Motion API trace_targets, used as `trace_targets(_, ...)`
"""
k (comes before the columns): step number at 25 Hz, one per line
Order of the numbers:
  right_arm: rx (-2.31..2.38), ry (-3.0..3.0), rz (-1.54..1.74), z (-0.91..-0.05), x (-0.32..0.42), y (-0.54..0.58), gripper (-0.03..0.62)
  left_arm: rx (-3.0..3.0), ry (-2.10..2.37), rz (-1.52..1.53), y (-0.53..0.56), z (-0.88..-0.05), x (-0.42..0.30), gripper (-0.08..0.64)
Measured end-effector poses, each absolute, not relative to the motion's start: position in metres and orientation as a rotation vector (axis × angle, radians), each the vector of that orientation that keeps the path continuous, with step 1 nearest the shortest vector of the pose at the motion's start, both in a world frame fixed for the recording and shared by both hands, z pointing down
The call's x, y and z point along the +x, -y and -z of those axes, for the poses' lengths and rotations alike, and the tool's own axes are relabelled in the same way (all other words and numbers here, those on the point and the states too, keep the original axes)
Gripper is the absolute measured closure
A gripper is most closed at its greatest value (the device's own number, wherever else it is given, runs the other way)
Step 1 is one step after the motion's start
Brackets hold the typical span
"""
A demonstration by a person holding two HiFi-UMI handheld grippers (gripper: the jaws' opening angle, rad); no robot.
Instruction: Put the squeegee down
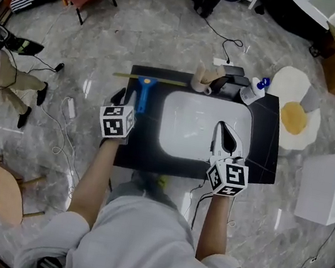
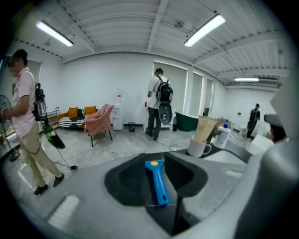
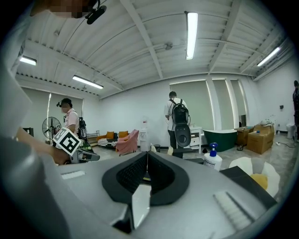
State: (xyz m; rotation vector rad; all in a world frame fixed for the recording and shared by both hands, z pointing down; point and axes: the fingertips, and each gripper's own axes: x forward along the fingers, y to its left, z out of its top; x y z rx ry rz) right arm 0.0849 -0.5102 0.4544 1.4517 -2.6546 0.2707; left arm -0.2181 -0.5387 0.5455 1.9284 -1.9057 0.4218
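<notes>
The squeegee [image 1: 145, 88], with a blue handle and a long yellowish blade, lies flat on the black counter [image 1: 262, 146] left of the white sink [image 1: 188, 124]. My left gripper [image 1: 124, 97] hovers just to the near left of the handle. In the left gripper view the blue handle [image 2: 157, 183] shows through the gap between the jaws [image 2: 158, 159], which stand apart and do not press on it. My right gripper [image 1: 224, 132] hangs over the sink's right half. Its pads meet along a thin line [image 3: 147, 165] with nothing held.
A mug [image 1: 202, 80] with tubes, a dark item [image 1: 234, 79] and a pump bottle [image 1: 252, 91] stand along the counter's far edge. An egg-shaped rug [image 1: 294, 116] and a white box [image 1: 330, 189] lie to the right. Cables cross the floor; people stand at the left and far back.
</notes>
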Motion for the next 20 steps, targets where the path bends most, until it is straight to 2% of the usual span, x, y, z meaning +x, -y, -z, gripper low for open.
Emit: trace_targets(20,1.375,2.749,-0.209,-0.424,0.085,0.476,0.589,2.005,2.115,-0.337,0.454,-0.457,-0.222,0.537)
